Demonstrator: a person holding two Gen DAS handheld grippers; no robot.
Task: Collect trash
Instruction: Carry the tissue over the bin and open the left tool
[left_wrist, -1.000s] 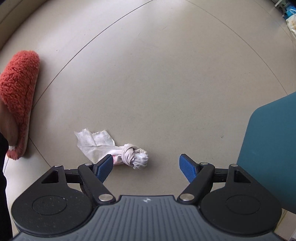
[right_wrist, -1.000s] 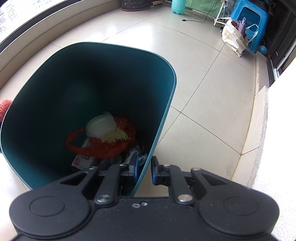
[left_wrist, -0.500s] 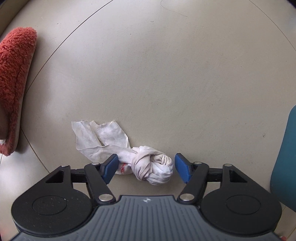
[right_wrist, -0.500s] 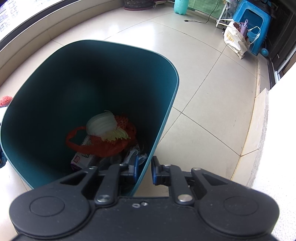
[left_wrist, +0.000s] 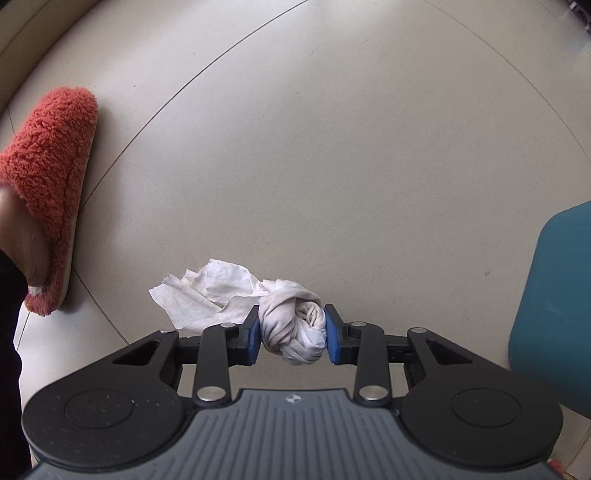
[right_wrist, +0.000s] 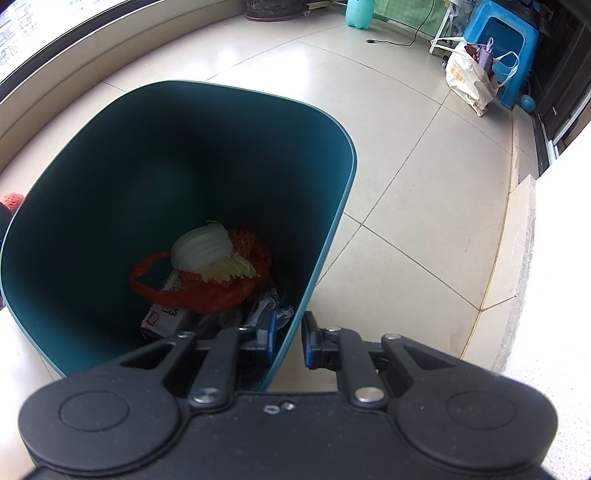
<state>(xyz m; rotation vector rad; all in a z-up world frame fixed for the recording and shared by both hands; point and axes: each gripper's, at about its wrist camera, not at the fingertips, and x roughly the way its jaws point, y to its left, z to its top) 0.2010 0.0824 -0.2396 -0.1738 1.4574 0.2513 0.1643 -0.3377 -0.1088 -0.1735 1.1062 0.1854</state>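
- Left wrist view: knotted white rag (left_wrist: 293, 328) low in the middle, just off the beige tile floor (left_wrist: 332, 166), loose tail trailing out to the left.
- Left gripper (left_wrist: 292, 330) pointing straight down, blue fingers (left_wrist: 253, 336) just closed in on the knot, pads pressing both sides of it.
- Fuzzy red slipper (left_wrist: 48, 162) on a foot at the left edge, well apart from the rag; teal bin wall (left_wrist: 554, 314) at the right edge.
- Right wrist view: right gripper (right_wrist: 289, 341) clamped on the near rim of the teal bin (right_wrist: 110, 177), one finger inside, one outside.
- Inside the bin: cabbage piece (right_wrist: 203, 247) on a red net bag (right_wrist: 207, 288), wrappers beneath.
- Farther off: white shopping bag (right_wrist: 467, 77) beside a blue stool (right_wrist: 506, 33).
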